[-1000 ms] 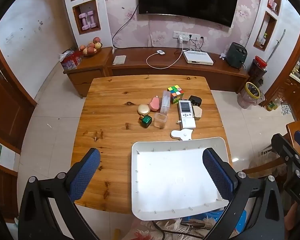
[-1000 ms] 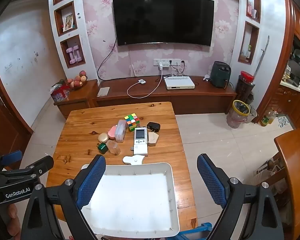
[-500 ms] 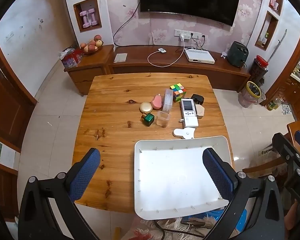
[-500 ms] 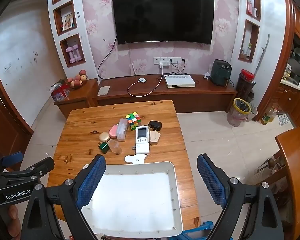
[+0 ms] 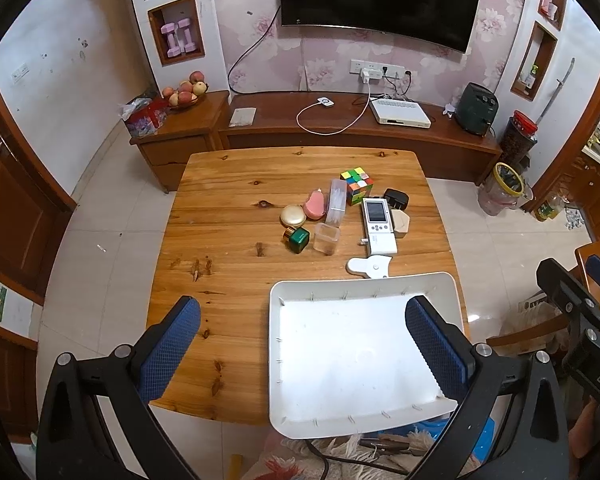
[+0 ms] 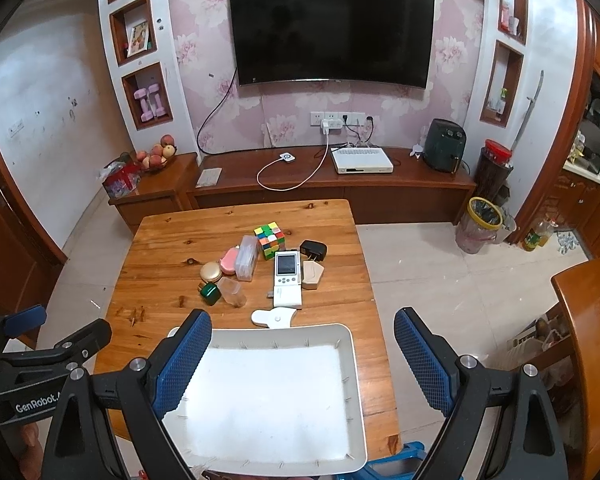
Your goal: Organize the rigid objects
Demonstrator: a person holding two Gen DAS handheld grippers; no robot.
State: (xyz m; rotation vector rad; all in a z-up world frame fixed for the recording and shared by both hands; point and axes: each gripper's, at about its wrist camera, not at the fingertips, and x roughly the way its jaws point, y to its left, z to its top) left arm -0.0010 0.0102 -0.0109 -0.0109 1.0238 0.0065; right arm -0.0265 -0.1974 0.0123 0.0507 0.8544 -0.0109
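Reading "GenRobot.A" in white letters on the black body of the left gripper, seen from the right wrist view; reading "DAS" on the right gripper at the edge of the left wrist view. No other writing legible.

Hovering above the near end of the square wooden table, both grippers spread wide and released — blue-padded fingers well apart, grasping nothing.

Lying at the table's near right corner, a white rectangular plastic tray with small clips along its rim, holding nothing.

Sitting in a loose cluster beyond the tray, the rigid objects: a multicoloured puzzle cube, a black plug adapter, a white handheld device with a small screen and buttons, a beige angular case, a clear oblong plastic box, a pink oval case, a round gold compact, a green square jar with a gold cap, a small clear plastic cup — empty, as far as can be told — and a flat white tag-shaped piece just beside the tray's far rim.
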